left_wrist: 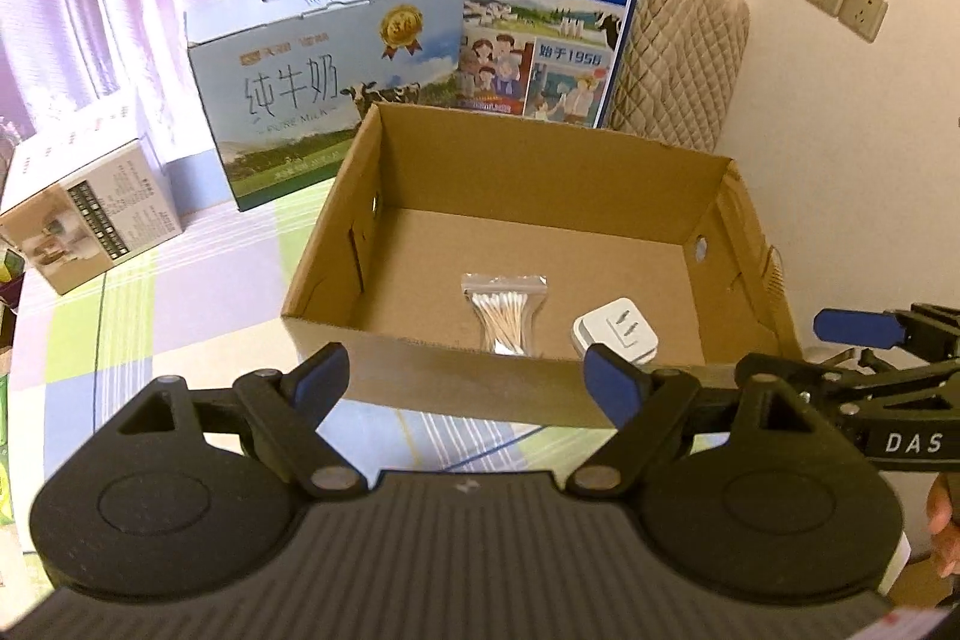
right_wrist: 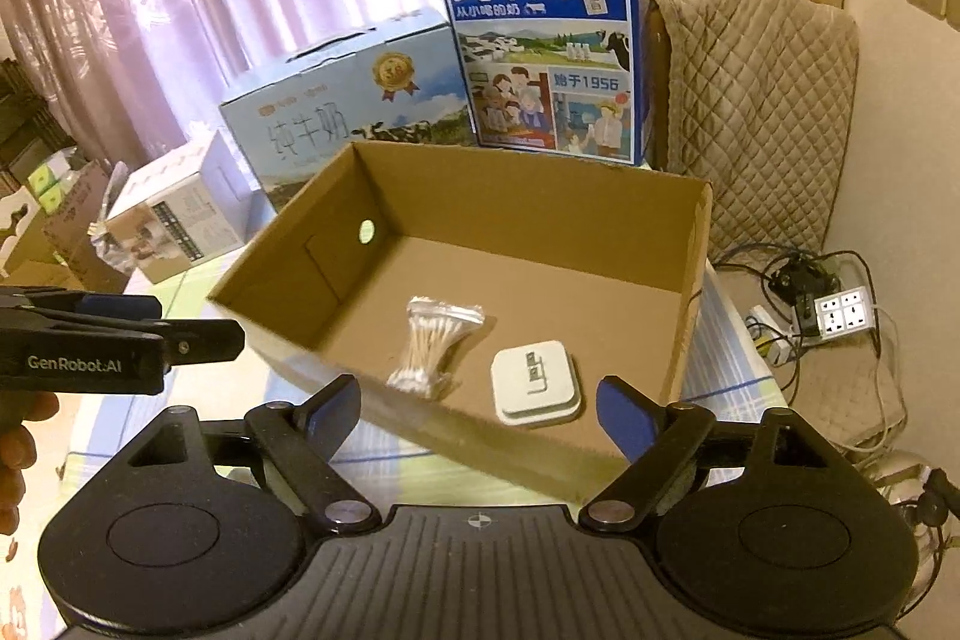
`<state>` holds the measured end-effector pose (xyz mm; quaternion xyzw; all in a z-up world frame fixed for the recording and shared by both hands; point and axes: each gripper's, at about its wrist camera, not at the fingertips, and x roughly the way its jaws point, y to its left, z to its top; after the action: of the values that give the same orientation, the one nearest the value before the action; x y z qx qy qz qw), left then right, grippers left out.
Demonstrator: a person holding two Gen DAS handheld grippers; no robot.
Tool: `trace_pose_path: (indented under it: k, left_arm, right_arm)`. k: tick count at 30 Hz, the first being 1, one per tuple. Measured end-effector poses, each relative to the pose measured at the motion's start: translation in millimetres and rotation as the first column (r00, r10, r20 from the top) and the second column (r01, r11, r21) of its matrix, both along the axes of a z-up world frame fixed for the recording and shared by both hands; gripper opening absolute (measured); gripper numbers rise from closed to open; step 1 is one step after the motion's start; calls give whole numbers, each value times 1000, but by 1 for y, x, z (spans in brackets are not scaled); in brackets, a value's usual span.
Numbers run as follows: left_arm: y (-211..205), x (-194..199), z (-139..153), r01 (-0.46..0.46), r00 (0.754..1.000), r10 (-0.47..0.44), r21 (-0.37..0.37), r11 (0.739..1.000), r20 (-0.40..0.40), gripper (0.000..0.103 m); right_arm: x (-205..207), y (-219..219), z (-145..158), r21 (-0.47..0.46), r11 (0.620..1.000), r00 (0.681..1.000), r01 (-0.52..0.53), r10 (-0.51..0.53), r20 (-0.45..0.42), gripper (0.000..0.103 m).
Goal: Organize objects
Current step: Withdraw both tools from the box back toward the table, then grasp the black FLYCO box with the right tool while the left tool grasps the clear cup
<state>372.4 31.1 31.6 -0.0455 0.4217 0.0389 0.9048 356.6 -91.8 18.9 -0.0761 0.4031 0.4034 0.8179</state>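
Observation:
An open brown cardboard box (left_wrist: pixel 600 142) (right_wrist: pixel 528 172) stands on the checked tablecloth. Inside it lie a clear bag of cotton swabs (left_wrist: pixel 503 310) (right_wrist: pixel 429 346) and a white plug adapter (left_wrist: pixel 615 334) (right_wrist: pixel 536 388), side by side near the front wall. My left gripper (left_wrist: pixel 468 376) is open and empty, just in front of the box's near wall. My right gripper (right_wrist: pixel 480 415) is open and empty, also in front of the near wall. The right gripper shows at the right edge of the left wrist view (left_wrist: pixel 870 334); the left gripper shows at the left of the right wrist view (right_wrist: pixel 120 334).
Behind the box stand a light blue milk carton (left_wrist: pixel 324 82) (right_wrist: pixel 348 100) and a tall dark blue milk carton (left_wrist: pixel 540 16) (right_wrist: pixel 546 52). A small white printed box (left_wrist: pixel 90 214) (right_wrist: pixel 174 214) lies left. A quilted chair (right_wrist: pixel 762 100) and a power strip with cables (right_wrist: pixel 840 316) are right.

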Motion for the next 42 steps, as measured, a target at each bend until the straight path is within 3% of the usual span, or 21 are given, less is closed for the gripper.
trace_pose_path:
  k: [19, 42]
  left_arm:
    - [-3, -99, 1, -49, 999, 49, -17, 999, -10, 84]
    - [28, -167, -21, -133, 987, 129, -33, 991, -92, 84]
  right_arm:
    - [-57, -46, 7, 25, 1000, 1000, -17, 17, -12, 83]
    - [-104, -56, -27, -32, 999, 993, -32, 28, -117, 83]
